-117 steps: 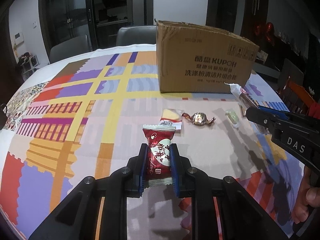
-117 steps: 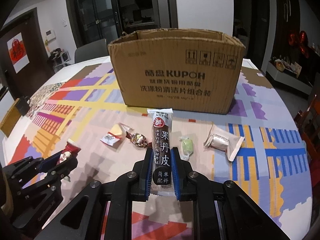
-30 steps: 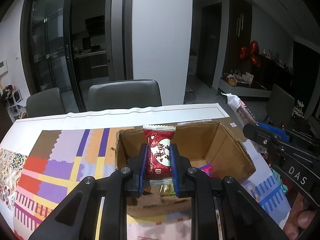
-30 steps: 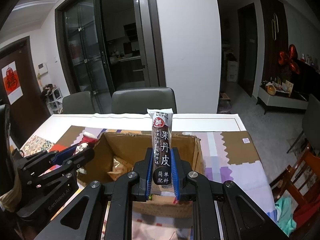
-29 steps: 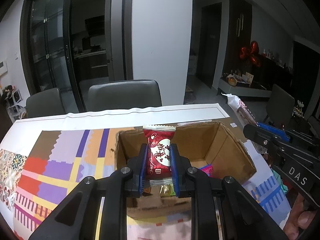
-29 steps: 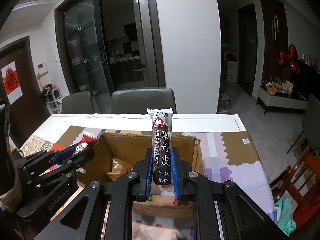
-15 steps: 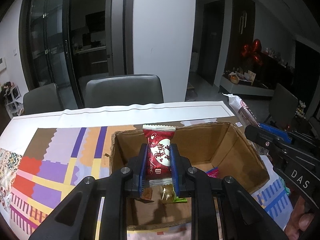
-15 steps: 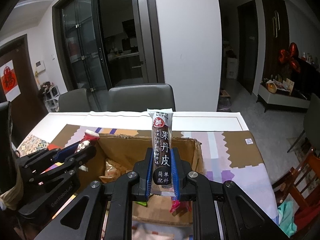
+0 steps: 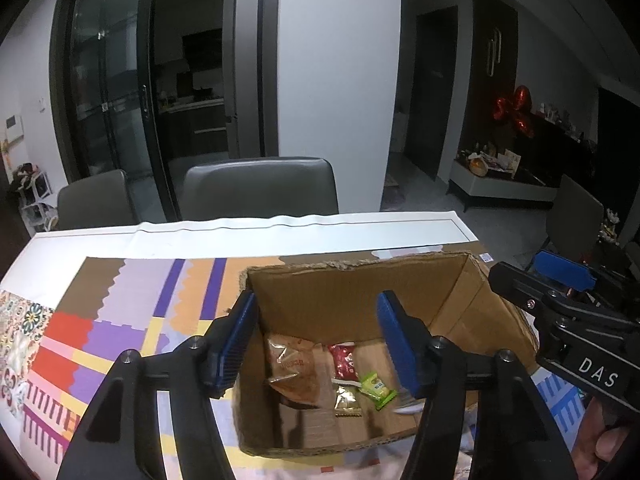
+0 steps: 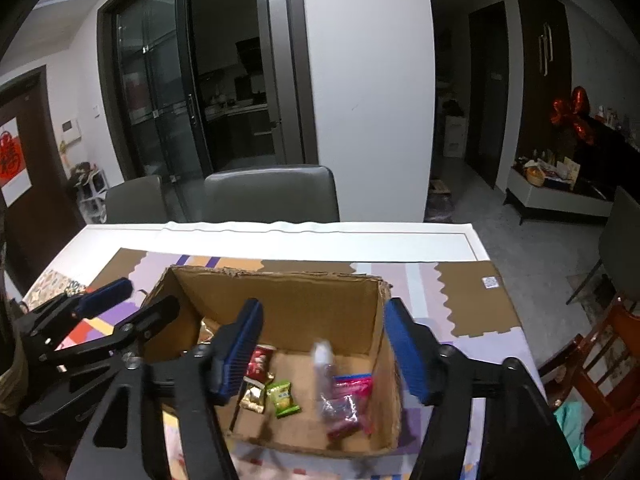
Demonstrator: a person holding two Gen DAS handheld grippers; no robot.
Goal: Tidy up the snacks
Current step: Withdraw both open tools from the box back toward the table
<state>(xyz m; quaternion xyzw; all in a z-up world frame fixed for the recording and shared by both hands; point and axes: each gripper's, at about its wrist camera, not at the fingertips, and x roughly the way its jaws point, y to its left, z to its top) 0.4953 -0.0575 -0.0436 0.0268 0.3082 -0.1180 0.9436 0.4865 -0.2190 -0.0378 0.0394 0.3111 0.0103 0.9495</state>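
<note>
The table [image 9: 80, 320] carries a patterned cloth, with the open cardboard box [image 9: 352, 296] standing on it below both my grippers. My left gripper [image 9: 316, 340] hangs over the box's left half; its jaws have just been opening and now stand apart with nothing between them. My right gripper [image 10: 324, 348] hangs over the right half, jaws likewise just opened and empty. On the box floor lie a red packet [image 9: 344, 362], a green candy [image 9: 376, 386] and a long snack bar [image 10: 326, 376], blurred.
</note>
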